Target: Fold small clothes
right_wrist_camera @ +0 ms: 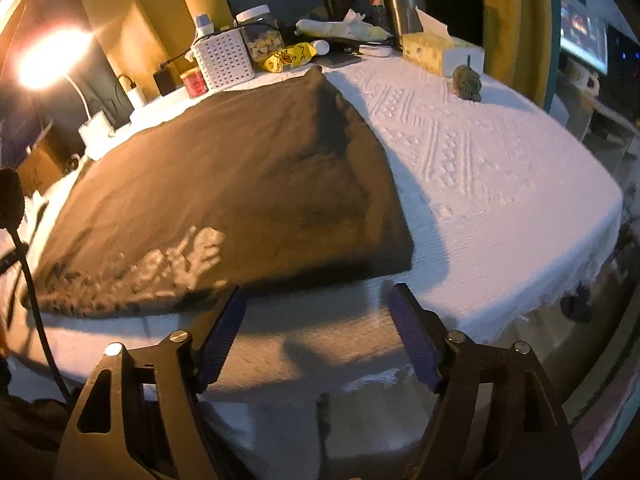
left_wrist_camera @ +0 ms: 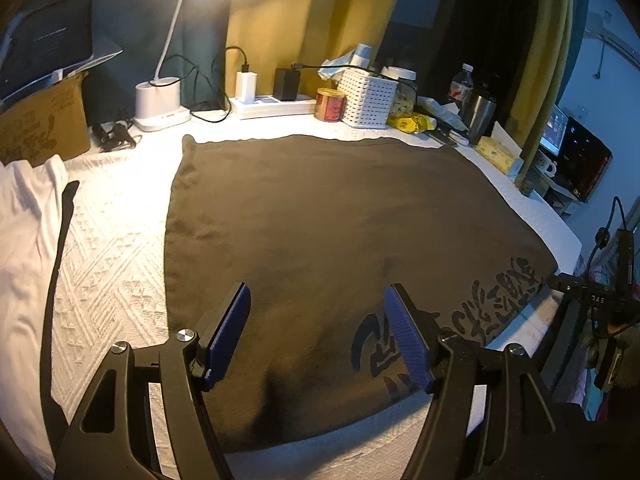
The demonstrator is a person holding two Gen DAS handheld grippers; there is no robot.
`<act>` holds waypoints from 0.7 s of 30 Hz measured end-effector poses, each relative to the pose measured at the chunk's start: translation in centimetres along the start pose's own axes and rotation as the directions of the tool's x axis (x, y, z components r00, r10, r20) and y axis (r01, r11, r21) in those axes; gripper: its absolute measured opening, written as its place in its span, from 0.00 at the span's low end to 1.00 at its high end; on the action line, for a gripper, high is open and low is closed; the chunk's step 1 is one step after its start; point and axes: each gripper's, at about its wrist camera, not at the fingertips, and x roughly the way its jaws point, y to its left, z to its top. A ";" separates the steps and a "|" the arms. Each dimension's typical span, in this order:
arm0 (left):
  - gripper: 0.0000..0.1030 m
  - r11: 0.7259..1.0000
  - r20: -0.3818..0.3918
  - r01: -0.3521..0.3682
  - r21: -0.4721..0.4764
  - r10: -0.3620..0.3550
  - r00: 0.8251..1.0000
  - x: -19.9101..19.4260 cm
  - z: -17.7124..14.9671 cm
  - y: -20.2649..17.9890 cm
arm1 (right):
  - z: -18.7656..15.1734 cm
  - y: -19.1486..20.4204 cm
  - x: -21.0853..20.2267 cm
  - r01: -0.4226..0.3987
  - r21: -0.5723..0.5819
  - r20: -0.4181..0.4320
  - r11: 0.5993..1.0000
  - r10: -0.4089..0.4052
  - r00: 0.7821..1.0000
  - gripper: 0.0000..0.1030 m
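Note:
A dark brown garment (left_wrist_camera: 320,216) with a printed design lies spread flat on the white textured tablecloth (left_wrist_camera: 116,248). My left gripper (left_wrist_camera: 318,300) hovers over its near part, jaws open, nothing between the blue pads (left_wrist_camera: 230,328). In the right wrist view the same brown garment (right_wrist_camera: 224,184) lies ahead and to the left. My right gripper (right_wrist_camera: 316,300) stands open just short of the garment's near right corner, over bare tablecloth (right_wrist_camera: 480,184), with nothing between its fingers.
A white garment (left_wrist_camera: 28,216) lies at the left edge. Along the back stand a lamp base (left_wrist_camera: 160,104), power strip (left_wrist_camera: 272,106), red tin (left_wrist_camera: 330,104), white basket (left_wrist_camera: 368,98), jar, bottle, steel cup and tissue box (right_wrist_camera: 436,54). A small figurine (right_wrist_camera: 466,80) sits on the cloth.

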 end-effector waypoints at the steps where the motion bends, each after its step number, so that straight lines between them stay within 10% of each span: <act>1: 0.67 1.000 0.000 -0.002 -0.007 0.002 1.000 0.0 0.1 0.2 | 0.2 0.1 0.2 -0.017 0.014 0.005 1.000 0.017 1.000 0.78; 21: 0.67 0.997 -0.028 -0.032 -0.072 0.030 0.999 3.0 3.3 3.9 | 6.6 2.2 6.0 -0.103 0.054 0.037 0.993 0.101 0.994 0.78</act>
